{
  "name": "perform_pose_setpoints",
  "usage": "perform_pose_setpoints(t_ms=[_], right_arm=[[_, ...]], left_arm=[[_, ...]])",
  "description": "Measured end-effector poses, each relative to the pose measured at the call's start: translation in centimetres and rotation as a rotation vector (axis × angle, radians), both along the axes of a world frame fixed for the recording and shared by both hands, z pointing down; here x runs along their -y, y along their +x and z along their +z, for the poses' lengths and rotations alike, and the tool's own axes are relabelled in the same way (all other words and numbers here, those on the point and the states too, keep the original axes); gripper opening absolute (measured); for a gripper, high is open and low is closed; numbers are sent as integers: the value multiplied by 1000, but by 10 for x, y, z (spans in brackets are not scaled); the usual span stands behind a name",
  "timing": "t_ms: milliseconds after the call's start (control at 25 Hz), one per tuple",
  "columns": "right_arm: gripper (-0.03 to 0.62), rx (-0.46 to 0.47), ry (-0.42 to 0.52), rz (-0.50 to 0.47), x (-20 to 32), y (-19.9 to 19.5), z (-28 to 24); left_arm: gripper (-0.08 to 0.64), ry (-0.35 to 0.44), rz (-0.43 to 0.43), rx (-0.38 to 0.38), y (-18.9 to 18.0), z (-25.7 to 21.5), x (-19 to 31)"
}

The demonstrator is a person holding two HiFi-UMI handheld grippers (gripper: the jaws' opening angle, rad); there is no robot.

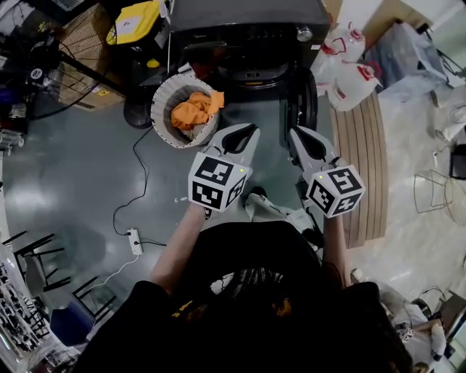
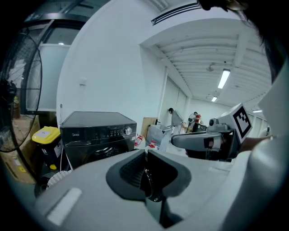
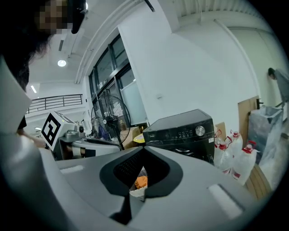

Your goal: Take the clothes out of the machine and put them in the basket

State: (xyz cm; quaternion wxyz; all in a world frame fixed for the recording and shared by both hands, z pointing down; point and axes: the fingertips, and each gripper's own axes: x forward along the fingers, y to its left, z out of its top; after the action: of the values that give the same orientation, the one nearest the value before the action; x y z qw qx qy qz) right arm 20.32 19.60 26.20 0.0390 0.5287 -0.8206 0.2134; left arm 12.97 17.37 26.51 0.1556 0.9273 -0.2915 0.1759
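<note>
The black front-loading washing machine stands at the top of the head view with its round door swung open. It also shows in the left gripper view and the right gripper view. Left of it on the floor sits a white woven basket with orange clothes inside. Both grippers hover side by side in front of the machine, short of it. My left gripper is shut and empty. My right gripper is shut too, with nothing between its jaws; the orange cloth shows beyond them.
A yellow-lidded bin and a standing fan are at the machine's left. Water jugs and a curved wooden board lie to its right. A power strip with its cable runs across the grey floor. People stand far off.
</note>
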Motion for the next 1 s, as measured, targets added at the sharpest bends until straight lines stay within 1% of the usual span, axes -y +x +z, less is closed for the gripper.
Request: perform_pose_setpoints(t_ms=[280, 680, 1000], right_arm=[[6, 0, 19, -38, -4, 0, -5], [6, -5, 16, -80, 0, 3, -4], [6, -7, 19, -99, 1, 4, -3]], left_arm=[[129, 9, -32, -6, 5, -4, -3], [129, 15, -64, -8, 7, -8, 0], [129, 12, -72, -1, 11, -6, -2]])
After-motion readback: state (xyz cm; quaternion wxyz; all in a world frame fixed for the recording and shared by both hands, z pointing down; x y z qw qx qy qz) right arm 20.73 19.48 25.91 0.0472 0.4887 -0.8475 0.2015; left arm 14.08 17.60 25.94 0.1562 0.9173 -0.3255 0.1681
